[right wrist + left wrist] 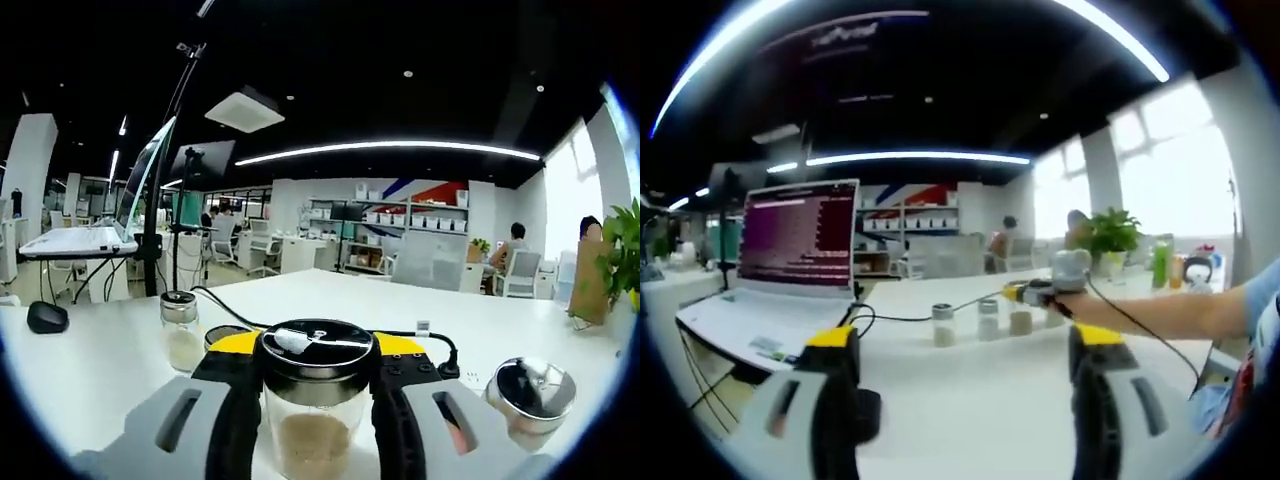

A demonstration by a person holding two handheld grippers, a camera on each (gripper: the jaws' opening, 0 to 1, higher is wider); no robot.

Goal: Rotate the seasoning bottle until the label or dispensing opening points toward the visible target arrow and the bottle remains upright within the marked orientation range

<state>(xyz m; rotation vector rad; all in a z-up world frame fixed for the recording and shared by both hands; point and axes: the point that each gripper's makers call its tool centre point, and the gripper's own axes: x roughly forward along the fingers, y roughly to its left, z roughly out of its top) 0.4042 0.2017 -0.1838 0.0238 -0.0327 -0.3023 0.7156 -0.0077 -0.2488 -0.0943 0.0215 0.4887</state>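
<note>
In the right gripper view a glass seasoning bottle (315, 425) with a black lid and brown powder stands upright between my right gripper's (317, 346) yellow-tipped jaws, which are shut on its sides. In the left gripper view that right gripper (1038, 293) comes in from the right on a person's arm (1160, 312), over a short row of small bottles (987, 320) on the white table (970, 410). My left gripper (962, 345) hangs open near the table's front, well short of the bottles, with nothing between its jaws.
A second bottle (181, 330) stands to the left and a silver-lidded one (530, 395) to the right of the held bottle. An open laptop (790, 255), a black cable (895, 317) and a mouse (47, 317) lie to the left. A potted plant (1110, 235) stands at the back.
</note>
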